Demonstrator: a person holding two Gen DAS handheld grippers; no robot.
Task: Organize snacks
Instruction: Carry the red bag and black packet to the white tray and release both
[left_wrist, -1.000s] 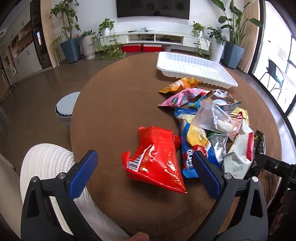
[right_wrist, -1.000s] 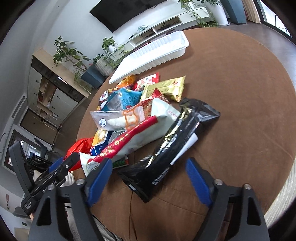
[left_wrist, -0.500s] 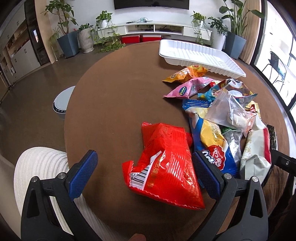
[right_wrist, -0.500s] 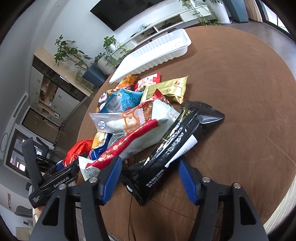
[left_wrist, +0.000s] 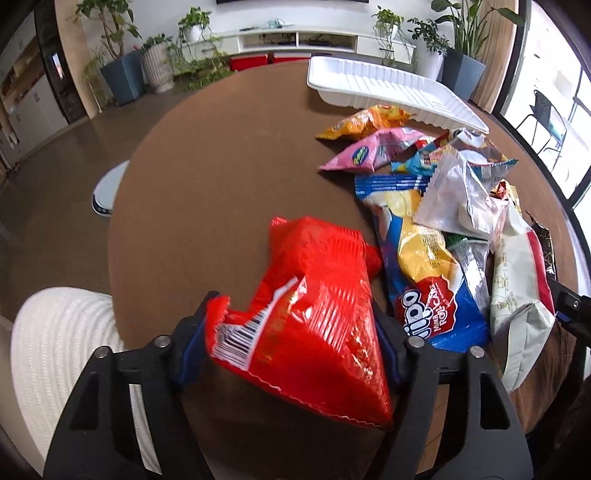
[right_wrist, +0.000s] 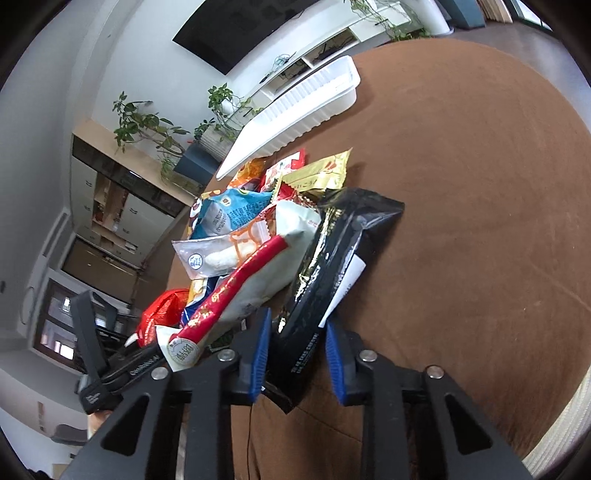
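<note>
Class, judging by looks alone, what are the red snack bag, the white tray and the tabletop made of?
Red snack bag: thin glossy plastic film, crinkled with bright glints.
White tray: probably moulded plastic, ribbed walls.
Tabletop: matte brown, seemingly cloth or felt; no shine.

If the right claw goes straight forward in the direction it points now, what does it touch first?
The right claw is already shut on the long black foil snack packet. Straight ahead, that packet lies along its line. Past it comes probably the gold foil wrapper, then the white plastic tray; depth is unclear.
</note>
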